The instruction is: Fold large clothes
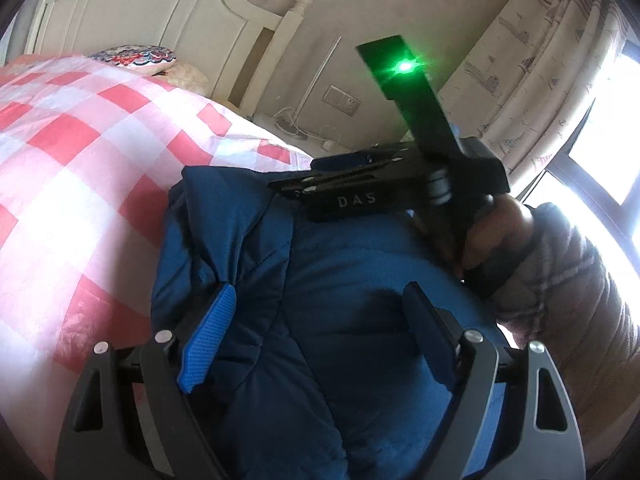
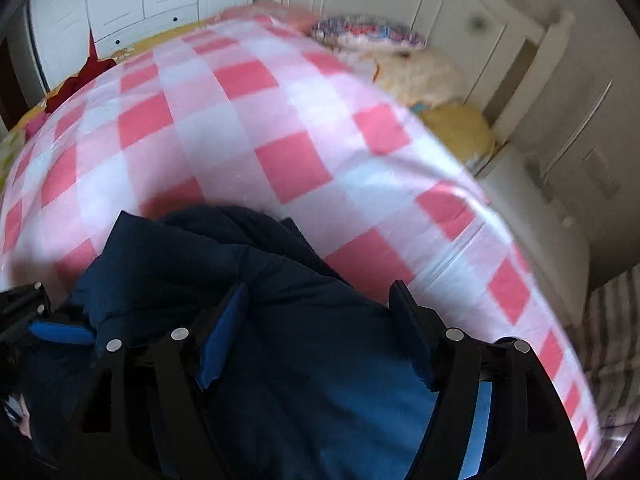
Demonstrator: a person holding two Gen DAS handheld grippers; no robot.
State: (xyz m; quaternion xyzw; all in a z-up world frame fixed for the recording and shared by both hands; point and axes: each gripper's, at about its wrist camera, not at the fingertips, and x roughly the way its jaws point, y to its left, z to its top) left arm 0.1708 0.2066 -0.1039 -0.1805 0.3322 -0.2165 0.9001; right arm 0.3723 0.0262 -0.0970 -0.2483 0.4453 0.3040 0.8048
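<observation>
From the left wrist, the left gripper (image 1: 316, 312) hovers over a blue padded jacket (image 1: 320, 280) bunched on the bed's pink-and-white checked cover (image 1: 80, 160). Its fingers (image 1: 208, 340) stand spread, with nothing pinched between them. Beyond, a hand (image 1: 492, 240) holds the right gripper (image 1: 352, 184) over the jacket's far edge, a green light glowing on it.

From the right wrist, the picture is blurred. The right gripper's fingers (image 2: 224, 340) stand apart above the jacket, which lies at the near edge of the cover; whether they pinch cloth I cannot tell. A patterned pillow (image 2: 368, 36) rests by the white headboard (image 2: 500, 20).
</observation>
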